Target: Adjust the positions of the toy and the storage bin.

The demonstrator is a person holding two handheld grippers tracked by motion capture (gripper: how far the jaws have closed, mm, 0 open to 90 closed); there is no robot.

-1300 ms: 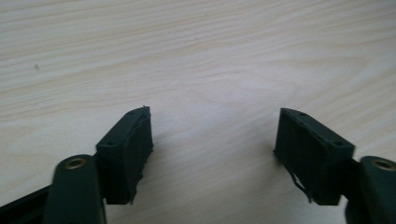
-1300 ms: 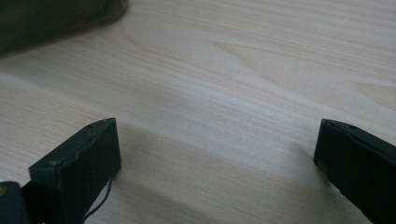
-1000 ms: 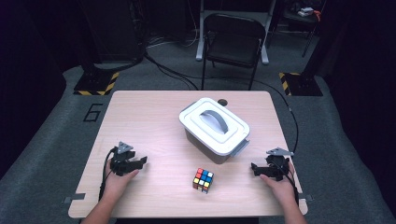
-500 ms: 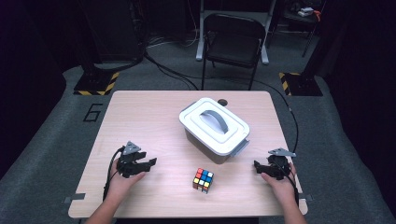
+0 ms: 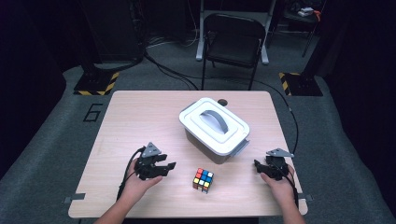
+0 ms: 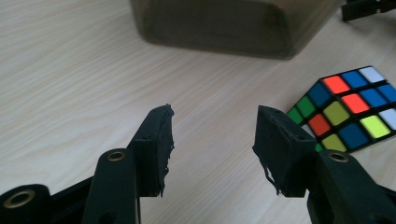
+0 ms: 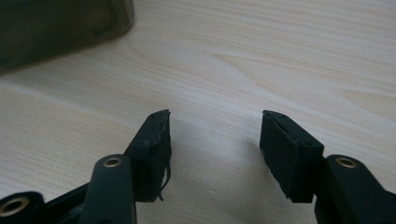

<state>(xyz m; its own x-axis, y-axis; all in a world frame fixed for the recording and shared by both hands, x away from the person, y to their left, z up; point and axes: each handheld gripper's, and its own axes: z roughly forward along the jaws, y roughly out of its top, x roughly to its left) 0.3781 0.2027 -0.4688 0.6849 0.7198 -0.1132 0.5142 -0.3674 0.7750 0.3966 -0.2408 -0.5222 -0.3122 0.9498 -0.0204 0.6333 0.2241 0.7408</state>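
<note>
A scrambled colour cube (image 5: pixel 203 180) sits on the wooden table (image 5: pixel 140 116) near its front edge, between my two hands. My left gripper (image 5: pixel 168 167) is to the cube's left and points toward it. In the left gripper view the cube (image 6: pixel 348 107) lies beyond the right jaw, and the left gripper (image 6: pixel 214 126) has only bare table between its jaws. My right gripper (image 5: pixel 258 166) rests at the front right. Its jaws (image 7: pixel 215 128) are also apart over bare wood. Both pairs of jaws have just been closing with nothing between them.
A white-lidded box (image 5: pixel 214 126) with a grey handle stands mid-table behind the cube; its dark wall (image 6: pixel 224 23) is close ahead of the left gripper. A small dark knob (image 5: pixel 222 102) lies at the table's back edge. A folding chair (image 5: pixel 233 42) stands beyond.
My left hand has moved right toward the cube and lifted a little. Both grippers' jaws stand narrower than before. The right hand has stayed put.
</note>
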